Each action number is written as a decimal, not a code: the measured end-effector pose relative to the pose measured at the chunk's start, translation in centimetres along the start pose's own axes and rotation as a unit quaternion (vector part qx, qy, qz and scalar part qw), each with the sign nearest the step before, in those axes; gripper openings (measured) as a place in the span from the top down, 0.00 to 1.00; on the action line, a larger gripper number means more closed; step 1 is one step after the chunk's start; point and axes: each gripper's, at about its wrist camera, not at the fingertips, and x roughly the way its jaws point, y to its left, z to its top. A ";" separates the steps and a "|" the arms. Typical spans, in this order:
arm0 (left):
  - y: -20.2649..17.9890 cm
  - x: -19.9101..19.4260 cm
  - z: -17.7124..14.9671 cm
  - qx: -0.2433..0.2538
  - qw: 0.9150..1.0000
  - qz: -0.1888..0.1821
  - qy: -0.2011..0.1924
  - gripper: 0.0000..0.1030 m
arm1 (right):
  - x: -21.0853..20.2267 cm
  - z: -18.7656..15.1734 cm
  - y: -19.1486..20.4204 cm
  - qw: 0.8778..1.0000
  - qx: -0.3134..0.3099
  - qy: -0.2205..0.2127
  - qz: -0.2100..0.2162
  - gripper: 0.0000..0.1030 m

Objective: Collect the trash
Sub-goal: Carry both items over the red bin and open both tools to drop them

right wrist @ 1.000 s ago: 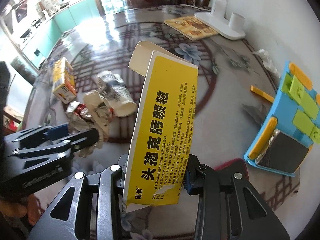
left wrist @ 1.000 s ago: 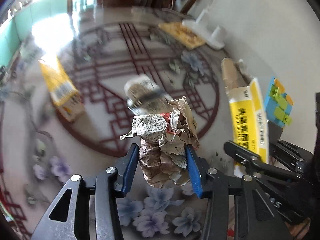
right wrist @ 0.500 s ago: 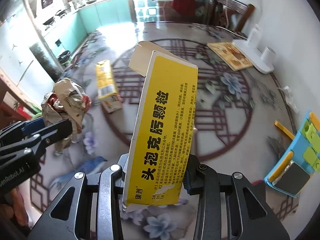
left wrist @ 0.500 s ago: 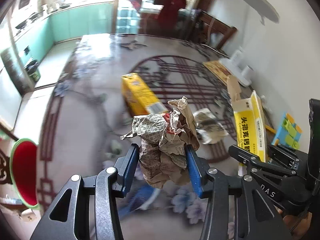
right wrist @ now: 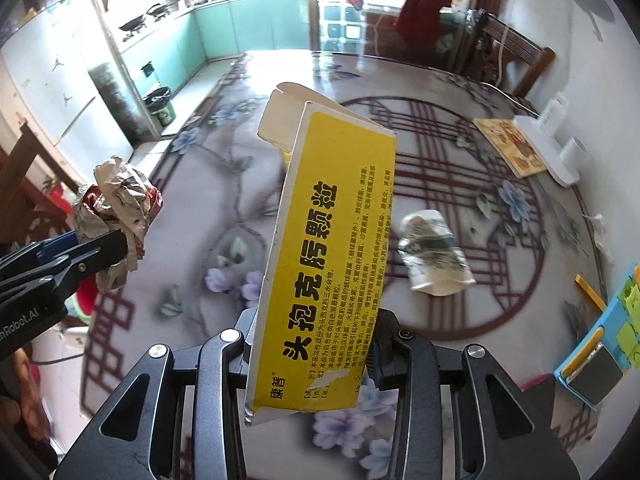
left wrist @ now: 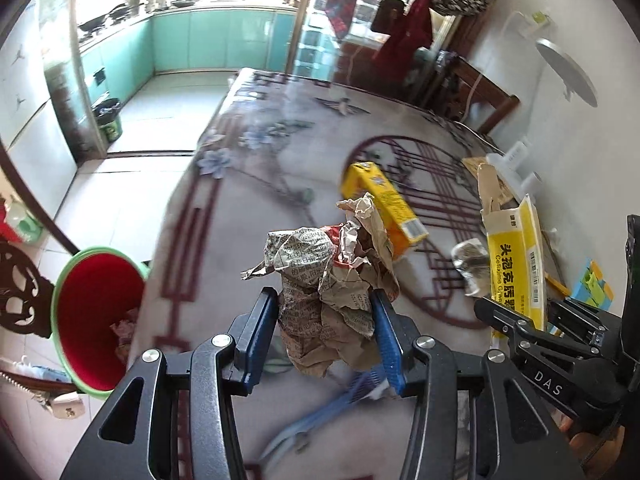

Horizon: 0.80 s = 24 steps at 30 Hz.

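From the left wrist view, we see our left gripper (left wrist: 324, 336) with its blue pads pressed on a crumpled ball of brown and printed newspaper (left wrist: 328, 292), just as a second ago. What has changed is the background: earlier the patterned glass-topped table (left wrist: 248, 208) filled the view, while now its left edge shows, with a red plastic bin with a green rim (left wrist: 94, 316) standing on the floor at the near left. The wad has no clear long axis; it bulges up above the pads. On the table to the right lie a small yellow carton (left wrist: 384, 200), pointing from far left to near right, and a crushed silvery wrapper (left wrist: 472, 264).

From the right wrist view, our right gripper (right wrist: 312, 356) is clamped on the lower part of a long flat yellow cardboard medicine box (right wrist: 324, 256), unchanged in the grip. The box's long axis runs away from us and leans slightly right, its opened flap at the far end. Earlier the newspaper ball sat near the table centre; now it hangs over the table's left edge at our far left, and the silvery wrapper lies right of the box.
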 end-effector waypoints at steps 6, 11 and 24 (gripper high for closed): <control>3.7 -1.2 -0.5 -0.024 1.000 0.013 -0.006 0.56 | 0.3 0.4 3.0 1.000 -0.019 0.000 0.007 0.66; 6.6 -2.2 -0.9 -0.043 0.999 0.021 -0.011 0.56 | 0.5 0.6 5.3 0.999 -0.032 0.000 0.010 0.66; 14.9 -4.3 -2.6 -0.103 0.993 0.056 -0.021 0.56 | 0.8 0.8 11.5 0.997 -0.076 0.006 0.021 0.66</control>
